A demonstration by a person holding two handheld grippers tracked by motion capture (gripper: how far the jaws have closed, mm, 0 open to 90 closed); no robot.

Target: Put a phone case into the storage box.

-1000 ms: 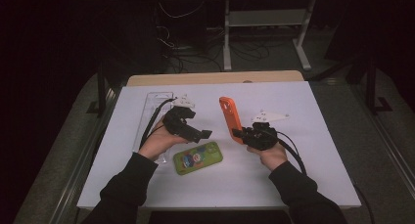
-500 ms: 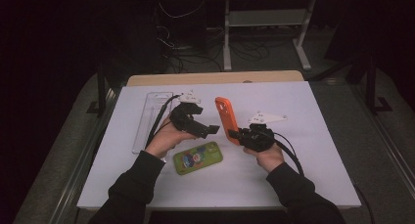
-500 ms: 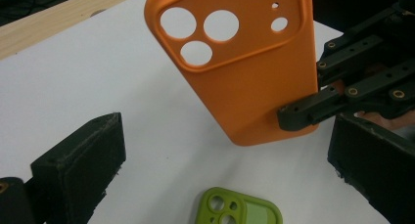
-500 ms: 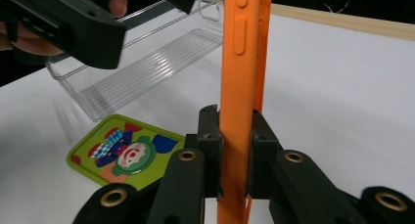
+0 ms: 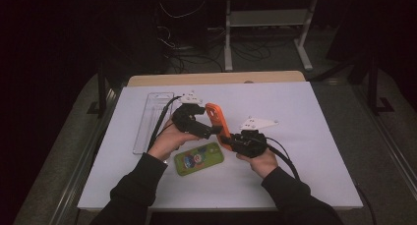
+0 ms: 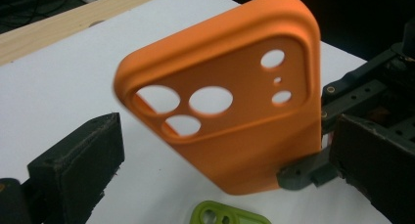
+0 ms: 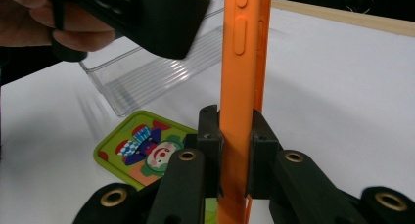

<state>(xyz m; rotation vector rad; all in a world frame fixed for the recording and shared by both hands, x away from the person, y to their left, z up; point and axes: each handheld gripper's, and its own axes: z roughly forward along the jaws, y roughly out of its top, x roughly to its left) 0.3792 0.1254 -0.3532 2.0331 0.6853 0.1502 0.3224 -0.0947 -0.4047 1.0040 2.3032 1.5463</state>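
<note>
An orange phone case [image 5: 216,119] stands upright above the white table, and my right gripper [image 5: 231,141] is shut on its lower edge. In the right gripper view the pads [image 7: 209,136] clamp the case [image 7: 242,62] from both sides. My left gripper [image 5: 209,131] is open just left of the case. Its view looks at the inside of the case [image 6: 235,121] with the camera holes, and its two jaws stand wide on either side without touching it. A green phone case [image 5: 198,158] with a clown picture lies flat below both grippers.
A clear plastic tray [image 5: 150,122] lies at the table's left, behind my left hand. The white table top [image 5: 314,136] stretches to the right, with a wooden strip [image 5: 216,78] along its far edge. Cables trail from both grippers.
My right gripper has carried the orange case leftward, close to the left gripper. The left gripper has turned a little toward it. The green case has not moved.
</note>
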